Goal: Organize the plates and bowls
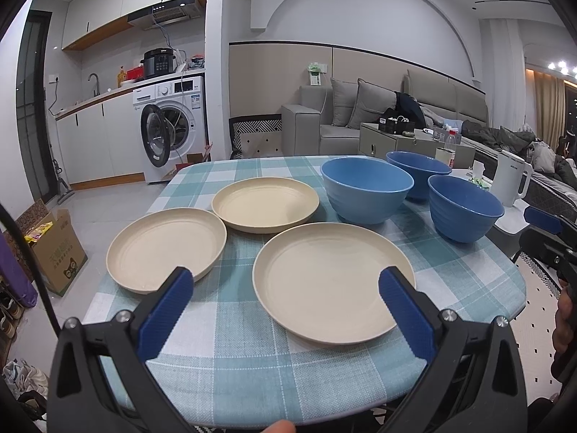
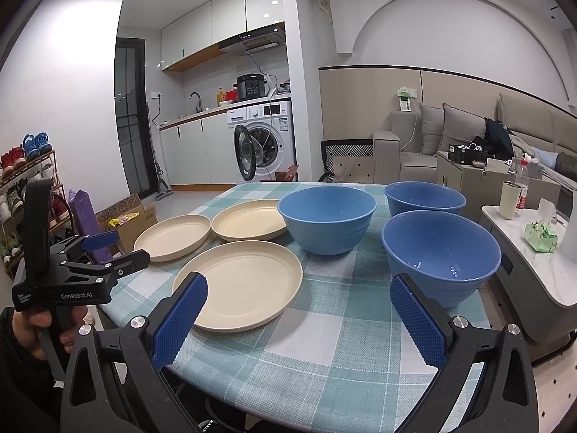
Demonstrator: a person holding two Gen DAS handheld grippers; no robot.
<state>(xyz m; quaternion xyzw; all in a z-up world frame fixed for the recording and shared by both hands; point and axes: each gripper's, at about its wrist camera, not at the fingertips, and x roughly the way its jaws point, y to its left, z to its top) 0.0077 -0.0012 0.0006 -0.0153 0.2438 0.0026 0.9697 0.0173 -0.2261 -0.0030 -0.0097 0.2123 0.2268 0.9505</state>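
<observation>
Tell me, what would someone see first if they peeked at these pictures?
Probably the three blue bowls grouped on the right side of the checked tablecloth, because their colour pops. Beside them, to the left, lie three cream plates, none stacked yet. Up close, the left gripper and right gripper hang open over the near edge.

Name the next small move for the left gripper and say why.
Probably ease the left gripper forward onto the near rim of the nearest plate. Its fingers are open and empty, that plate lies closest, and all three plates lie apart, unstacked.
</observation>
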